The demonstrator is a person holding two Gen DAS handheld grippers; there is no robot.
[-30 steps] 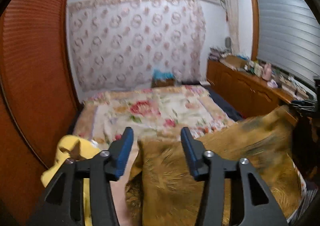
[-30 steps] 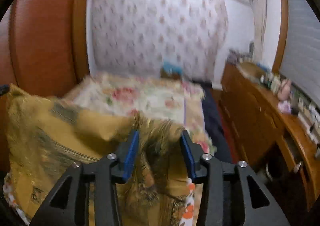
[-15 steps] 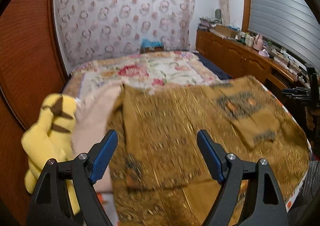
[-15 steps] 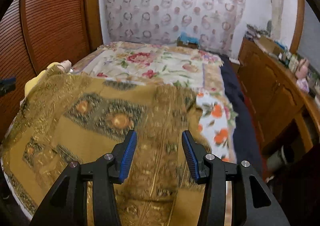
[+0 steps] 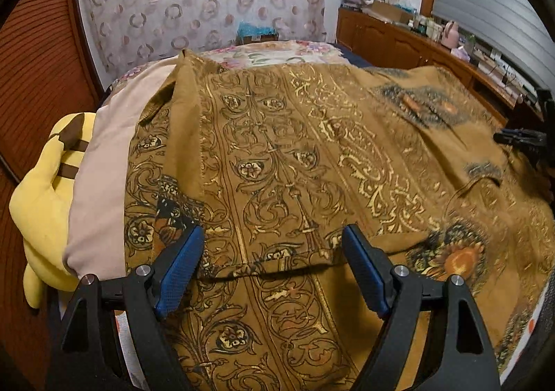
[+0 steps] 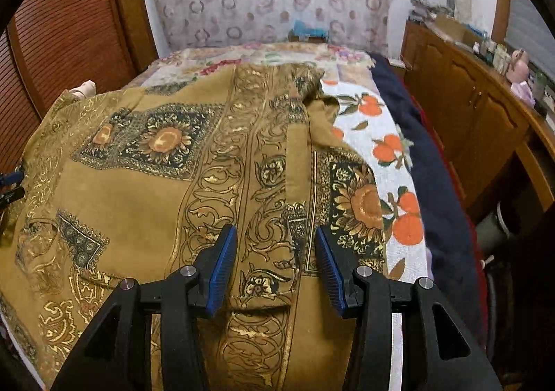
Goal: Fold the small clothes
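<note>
Bed [image 6: 399, 162] fills the room's centre, floral quilt at the far end, orange-fruit sheet bare along its right side. Wooden cabinet run beyond that, cluttered on top.

Brown gold-printed garment [image 5: 312, 155] lies spread over the near half of the bed, one layer doubled over another; a folded edge crosses just ahead of both sets of tongs. A raised flap stands at its far left corner, some bunching at the far right.

Pink cushion [image 5: 100, 183] sits touching the garment's left edge, a yellow plush toy [image 5: 45, 197] beside it.

Left tongs [image 5: 274, 266]: jaws wide apart, nothing between the pads, the cloth lying beneath them. Right tongs [image 6: 275, 266]: jaws roughly half apart, straddling a patterned strip of cloth, pads not pressing on it.

Judgement: a fold looks just laid and let go. To do the step well, check that the doubled edge runs straight, flatten the upstanding corner and the bunched far side first, then take the next edge at two matched points well apart so the cloth travels evenly. Thin fabric; it may drag if pinched shallow.
</note>
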